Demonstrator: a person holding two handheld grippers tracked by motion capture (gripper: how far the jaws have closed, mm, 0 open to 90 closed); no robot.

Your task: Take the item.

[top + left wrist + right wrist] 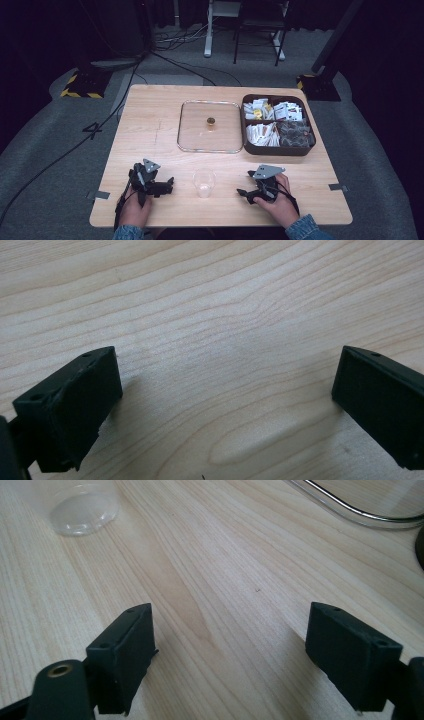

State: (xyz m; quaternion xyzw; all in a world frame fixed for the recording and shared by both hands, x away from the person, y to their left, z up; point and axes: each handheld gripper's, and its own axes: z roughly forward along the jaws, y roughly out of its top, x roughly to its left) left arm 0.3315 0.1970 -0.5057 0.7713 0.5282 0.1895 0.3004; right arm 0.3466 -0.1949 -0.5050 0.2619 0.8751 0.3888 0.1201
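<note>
The high view looks forward and down from above the person's side, taking in the whole table [150, 120] and the floor beyond. The left gripper view sits low and close over bare wood grain, looking along its 2 jaws. The right gripper view, equally close, faces across the table toward the clear cup [82, 507] and the glass lid [360, 505]; it shares both with the high view.

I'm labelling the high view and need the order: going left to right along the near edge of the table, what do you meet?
Left claw with jaws open → small clear plastic cup standing upright → right claw with jaws open, all on the light wooden table.
</note>
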